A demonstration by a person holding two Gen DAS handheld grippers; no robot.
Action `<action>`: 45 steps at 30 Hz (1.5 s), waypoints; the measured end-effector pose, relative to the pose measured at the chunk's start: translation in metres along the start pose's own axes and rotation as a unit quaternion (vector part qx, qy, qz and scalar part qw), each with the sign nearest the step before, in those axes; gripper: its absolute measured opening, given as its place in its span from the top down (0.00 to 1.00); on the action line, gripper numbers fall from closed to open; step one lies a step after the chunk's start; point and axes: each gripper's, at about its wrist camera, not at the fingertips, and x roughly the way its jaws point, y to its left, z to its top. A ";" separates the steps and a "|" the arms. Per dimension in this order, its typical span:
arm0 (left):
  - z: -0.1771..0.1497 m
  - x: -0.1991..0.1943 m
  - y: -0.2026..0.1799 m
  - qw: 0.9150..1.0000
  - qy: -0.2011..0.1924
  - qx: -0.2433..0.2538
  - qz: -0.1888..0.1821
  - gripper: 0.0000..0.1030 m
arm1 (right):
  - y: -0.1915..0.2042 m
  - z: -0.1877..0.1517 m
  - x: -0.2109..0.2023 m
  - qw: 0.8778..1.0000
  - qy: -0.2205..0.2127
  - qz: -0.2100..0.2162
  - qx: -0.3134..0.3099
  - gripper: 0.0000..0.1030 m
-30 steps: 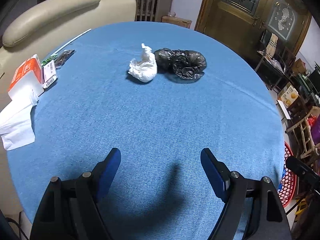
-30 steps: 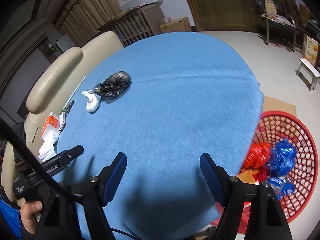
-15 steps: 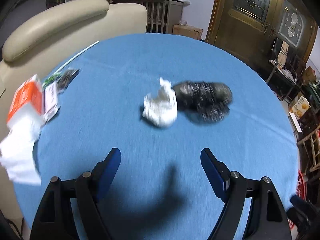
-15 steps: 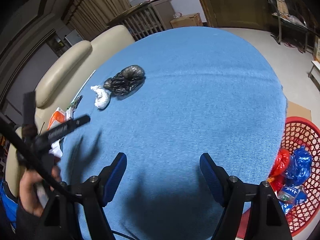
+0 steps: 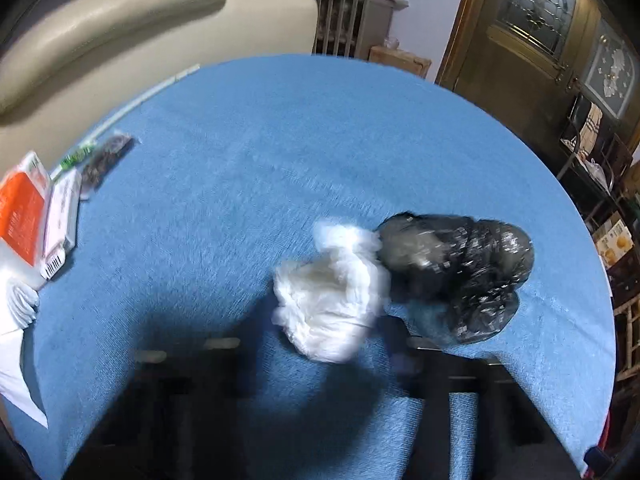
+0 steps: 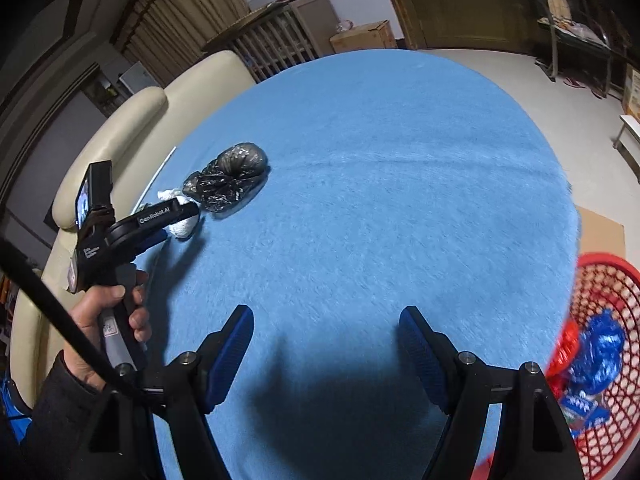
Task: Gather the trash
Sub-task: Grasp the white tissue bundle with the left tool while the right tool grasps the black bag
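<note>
Big round blue table (image 6: 400, 160), cream sofa (image 5: 120, 32) off around 10 o'clock, red basket (image 6: 600, 280) down at 4. Right gripper (image 6: 326, 344) hangs jaws apart, nothing between them. Left gripper (image 6: 182, 220) has just been closing, now clamped on the white crumpled wad (image 5: 332, 300), which touches the black bag (image 5: 460, 272) at its 2 o'clock.

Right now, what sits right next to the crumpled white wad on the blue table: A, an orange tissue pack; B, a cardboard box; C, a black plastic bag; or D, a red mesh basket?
C: the black plastic bag lies against the crumpled white wad on the blue table, while the orange tissue pack sits far off at the table's edge.
</note>
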 end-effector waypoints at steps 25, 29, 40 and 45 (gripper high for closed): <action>-0.056 -0.051 0.062 1.000 -0.002 -0.014 -0.012 0.61 | 0.130 0.148 0.166 0.974 0.021 0.019 -0.223 0.03; -0.059 -0.057 0.066 1.000 -0.002 -0.016 -0.013 0.61 | 0.122 0.134 0.170 0.974 0.092 0.077 -0.194 0.03; -0.073 -0.086 0.098 0.998 -0.019 -0.056 0.012 0.61 | 0.139 0.078 0.110 0.957 0.081 0.061 -0.270 0.03; -0.077 -0.103 0.095 0.998 -0.031 -0.051 0.028 0.61 | 0.137 0.101 0.143 0.973 0.069 0.007 -0.222 0.03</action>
